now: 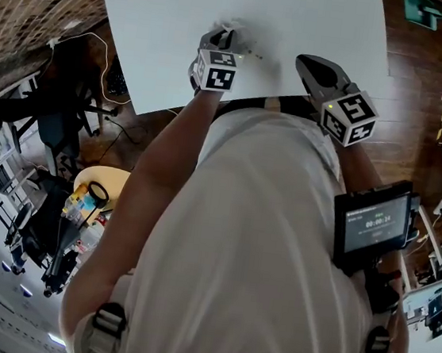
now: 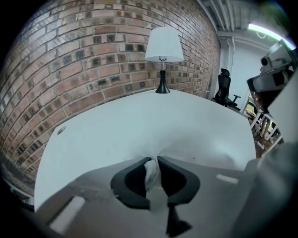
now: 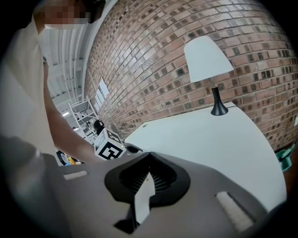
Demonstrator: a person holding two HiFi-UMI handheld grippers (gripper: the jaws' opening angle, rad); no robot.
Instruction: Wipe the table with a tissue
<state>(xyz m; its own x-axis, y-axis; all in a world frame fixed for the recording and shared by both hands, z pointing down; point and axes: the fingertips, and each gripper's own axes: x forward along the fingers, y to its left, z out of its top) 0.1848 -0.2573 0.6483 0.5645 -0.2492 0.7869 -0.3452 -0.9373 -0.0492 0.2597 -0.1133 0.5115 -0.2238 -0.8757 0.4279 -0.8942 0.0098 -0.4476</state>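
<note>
The right hand-held gripper is held clenched and empty above the desk's near edge. Further in, the tissue is pinched by the left hand-held gripper and spread on the desk. A lamp is seen at the far edge.
</note>
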